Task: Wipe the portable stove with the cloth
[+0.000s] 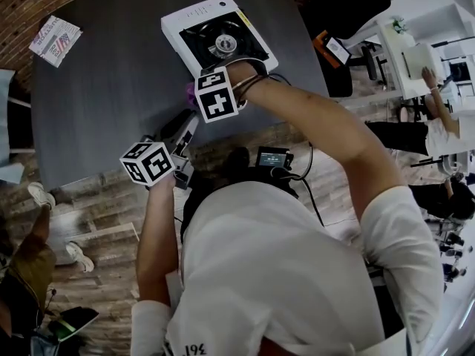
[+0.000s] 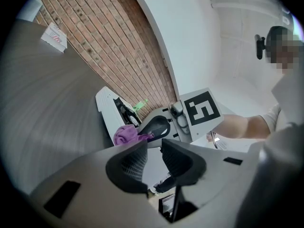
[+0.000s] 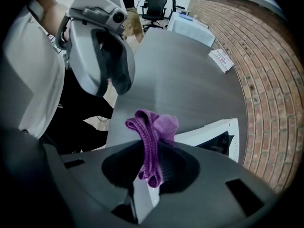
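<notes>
1. Worktop (image 1: 96, 95): dark and mostly bare. The stove sits at its far right side, so there is room to work from the near left.
2. Stove (image 1: 194, 19): a white body with a black burner well in the middle. I would wipe the flat white border first in long strokes. Then go round the burner carefully, since the pan supports could snag the fabric.
3. Right claw (image 3: 150, 167): clamped on the cloth, by the stove's near left corner. It should tip down so that fabric, not jaw tips, meets the surface.
4. Left claw (image 2: 153, 158): jaws apart with nothing between, nearer and to the left. It could steady the stove's edge against sliding.
5. Cloth (image 3: 154, 127): purple and bunched, with a wad standing out past the jaws. It is just short of the stove, and I cannot tell whether it touches.
</notes>
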Demonstrator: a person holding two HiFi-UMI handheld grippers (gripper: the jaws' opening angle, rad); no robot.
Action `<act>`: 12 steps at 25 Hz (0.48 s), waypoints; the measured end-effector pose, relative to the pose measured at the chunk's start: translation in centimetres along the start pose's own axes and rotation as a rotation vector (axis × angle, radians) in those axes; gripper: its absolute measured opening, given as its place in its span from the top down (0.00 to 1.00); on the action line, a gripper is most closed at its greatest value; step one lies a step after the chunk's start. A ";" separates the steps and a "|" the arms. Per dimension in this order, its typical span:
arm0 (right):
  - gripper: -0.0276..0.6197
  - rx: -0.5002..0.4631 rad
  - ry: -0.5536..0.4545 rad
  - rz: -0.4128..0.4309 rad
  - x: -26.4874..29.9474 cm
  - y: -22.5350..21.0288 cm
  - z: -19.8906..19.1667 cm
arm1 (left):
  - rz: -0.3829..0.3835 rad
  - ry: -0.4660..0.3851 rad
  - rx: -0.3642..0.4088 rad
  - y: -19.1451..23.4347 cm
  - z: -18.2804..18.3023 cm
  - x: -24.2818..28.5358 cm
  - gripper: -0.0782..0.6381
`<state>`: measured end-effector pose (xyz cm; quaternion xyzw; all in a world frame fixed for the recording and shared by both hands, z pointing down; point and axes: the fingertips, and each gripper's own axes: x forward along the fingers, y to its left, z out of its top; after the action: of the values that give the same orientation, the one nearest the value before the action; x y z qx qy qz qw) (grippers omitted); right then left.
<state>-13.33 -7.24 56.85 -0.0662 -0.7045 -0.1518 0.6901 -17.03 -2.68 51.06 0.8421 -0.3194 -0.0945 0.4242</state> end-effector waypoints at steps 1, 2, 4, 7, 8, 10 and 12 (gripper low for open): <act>0.82 0.010 -0.008 0.011 -0.1 0.3 0.1 | -0.001 -0.001 0.000 0.0 0.0 -0.1 0.75; 0.82 0.022 -0.016 0.021 -0.3 0.6 0.1 | -0.003 -0.001 0.000 -0.1 0.1 -0.1 0.75; 0.82 0.049 -0.034 0.035 -0.6 1.0 0.2 | -0.008 0.002 0.000 -0.1 0.1 -0.2 0.75; 0.82 0.096 -0.076 0.028 -1.4 0.9 0.5 | -0.017 0.008 0.012 -0.2 0.3 -0.4 0.75; 0.82 0.114 -0.095 0.016 -1.9 0.6 0.6 | -0.020 0.008 0.017 -0.4 0.5 -0.4 0.75; 0.82 0.154 -0.132 -0.013 -3.0 0.1 0.5 | -0.026 0.008 0.023 -0.7 0.8 -0.4 0.75; 0.82 0.184 -0.161 -0.042 -3.9 -0.3 0.3 | -0.029 0.009 0.027 -0.8 1.2 -0.4 0.75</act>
<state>-13.57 -7.02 52.91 0.0002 -0.7697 -0.0948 0.6313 -17.50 -2.81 49.65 0.8528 -0.3064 -0.0923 0.4127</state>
